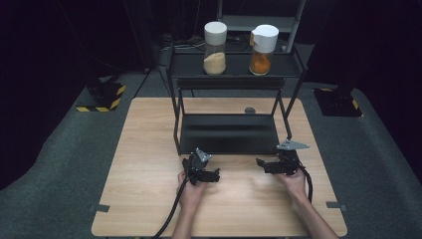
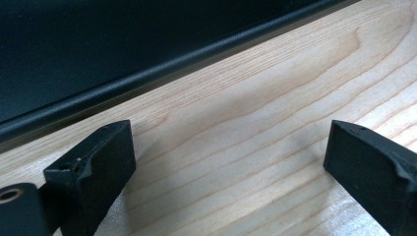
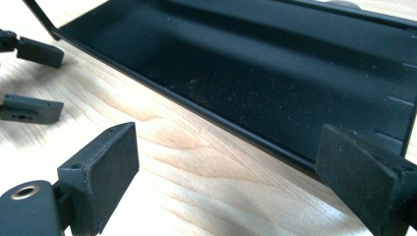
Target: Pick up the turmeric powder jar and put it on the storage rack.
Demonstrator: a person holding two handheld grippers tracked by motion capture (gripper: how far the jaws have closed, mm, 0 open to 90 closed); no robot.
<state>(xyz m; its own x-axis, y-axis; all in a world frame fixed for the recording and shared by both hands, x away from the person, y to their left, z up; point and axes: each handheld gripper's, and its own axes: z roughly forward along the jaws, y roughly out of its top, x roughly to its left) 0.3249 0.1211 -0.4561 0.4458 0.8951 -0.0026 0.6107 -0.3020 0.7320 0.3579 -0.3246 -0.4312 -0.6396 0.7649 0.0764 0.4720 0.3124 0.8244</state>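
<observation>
On a wooden table (image 1: pixel 149 164) stands a black two-level rack (image 1: pixel 175 124). Its top shelf carries a jar of pale powder (image 1: pixel 215 48) and a jar of orange powder (image 1: pixel 262 48), both with white lids. The lower shelf (image 1: pixel 229 133) is a bare black tray. My left gripper (image 1: pixel 217 175) lies low over the table just in front of the rack, jaws pointing right. My right gripper (image 1: pixel 261 166) faces it from the right, jaws pointing left. In its own view the left gripper (image 2: pixel 226 142) is open over bare wood. The right gripper (image 3: pixel 226 147) is open too, beside the tray edge (image 3: pixel 236 128).
A small dark round object (image 1: pixel 250 110) lies on the table behind the rack. The left gripper's two fingers (image 3: pixel 39 51) show at the upper left of the right gripper view. Black stands with yellow-striped bases (image 1: pixel 102 97) sit on the grey floor beside the table.
</observation>
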